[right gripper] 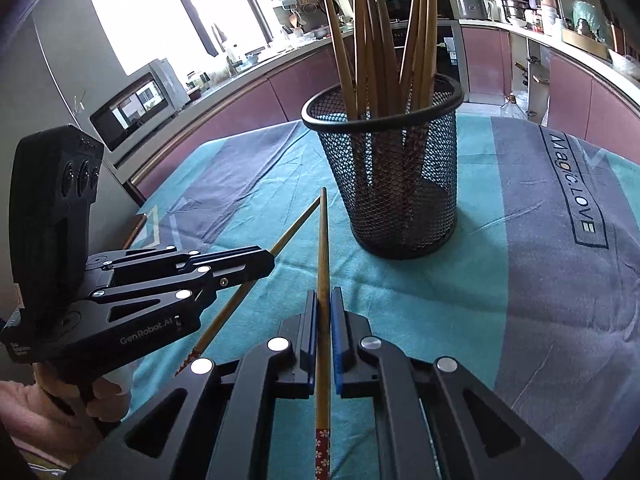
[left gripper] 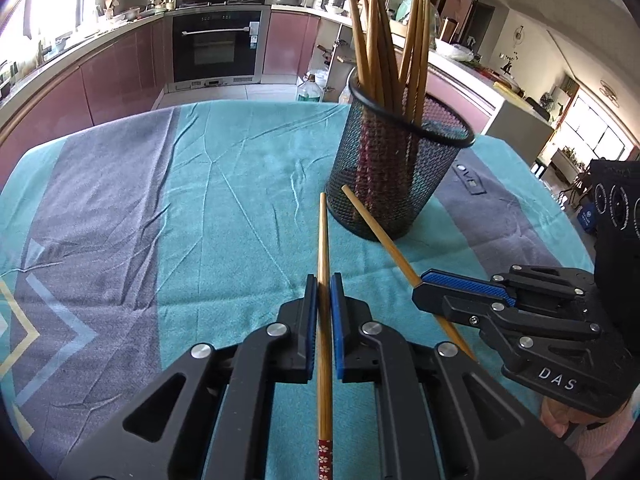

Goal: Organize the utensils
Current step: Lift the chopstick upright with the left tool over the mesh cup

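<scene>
My left gripper [left gripper: 324, 280] fingers pinch one bamboo chopstick [left gripper: 323, 240], my right gripper [right gripper: 324, 296] fingers pinch another [right gripper: 322, 240], both tips just short of the black mesh cup [left gripper: 396, 168] holding more chopsticks. Step: insertion. Next, I'd lift, tilt tips over the rim, release.

We see the mesh holder [left gripper: 400, 168] standing on the tabletop [left gripper: 200, 200] toward its far edge, with a bundle of chopsticks [left gripper: 384, 40] upright in it. On the near side of the holder, the left claw [left gripper: 324, 284] and the right claw [right gripper: 324, 300] sit side by side above the tabletop, the right one nearer the right edge. Between the fingers of each lies one chopstick, the left chopstick [left gripper: 324, 280] and the right chopstick [right gripper: 322, 264], both tips pointing at the holder's base and converging just before it.
</scene>
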The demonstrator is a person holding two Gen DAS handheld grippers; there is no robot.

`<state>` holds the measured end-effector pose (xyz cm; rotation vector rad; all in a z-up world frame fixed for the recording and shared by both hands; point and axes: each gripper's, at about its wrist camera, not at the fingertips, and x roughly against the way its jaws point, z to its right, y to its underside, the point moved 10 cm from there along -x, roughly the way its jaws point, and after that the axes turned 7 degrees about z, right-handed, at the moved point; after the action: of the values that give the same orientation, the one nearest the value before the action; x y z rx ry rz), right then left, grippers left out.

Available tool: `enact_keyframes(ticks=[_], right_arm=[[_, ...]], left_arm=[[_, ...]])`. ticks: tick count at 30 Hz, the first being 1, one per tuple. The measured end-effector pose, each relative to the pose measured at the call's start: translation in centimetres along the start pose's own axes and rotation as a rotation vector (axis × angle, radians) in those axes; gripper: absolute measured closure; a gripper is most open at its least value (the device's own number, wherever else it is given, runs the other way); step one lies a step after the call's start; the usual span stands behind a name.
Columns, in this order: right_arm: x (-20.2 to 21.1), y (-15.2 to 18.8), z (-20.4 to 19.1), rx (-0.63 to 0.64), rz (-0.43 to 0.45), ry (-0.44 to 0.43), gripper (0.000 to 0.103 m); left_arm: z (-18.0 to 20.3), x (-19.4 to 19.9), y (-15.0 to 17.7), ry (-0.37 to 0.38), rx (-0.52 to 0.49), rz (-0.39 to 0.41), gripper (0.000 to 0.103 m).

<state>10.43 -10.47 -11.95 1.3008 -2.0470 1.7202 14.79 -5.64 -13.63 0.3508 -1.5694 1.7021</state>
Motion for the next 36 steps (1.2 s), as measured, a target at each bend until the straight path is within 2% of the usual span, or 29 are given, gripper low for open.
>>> enact_keyframes(ticks=[15,36], right_arm=[[2.9,-2.1,-1.7,0.004,0.084,-0.074,0.098],[4.8,-4.0,-1.0,-0.013,0.17,-0.079,0.098]], left_arm=[[0.8,3.3,-1.8,0.051,0.006,0.064,0.096],[1.3,5.6,-3.7,0.109,0.027,0.119,0.096]])
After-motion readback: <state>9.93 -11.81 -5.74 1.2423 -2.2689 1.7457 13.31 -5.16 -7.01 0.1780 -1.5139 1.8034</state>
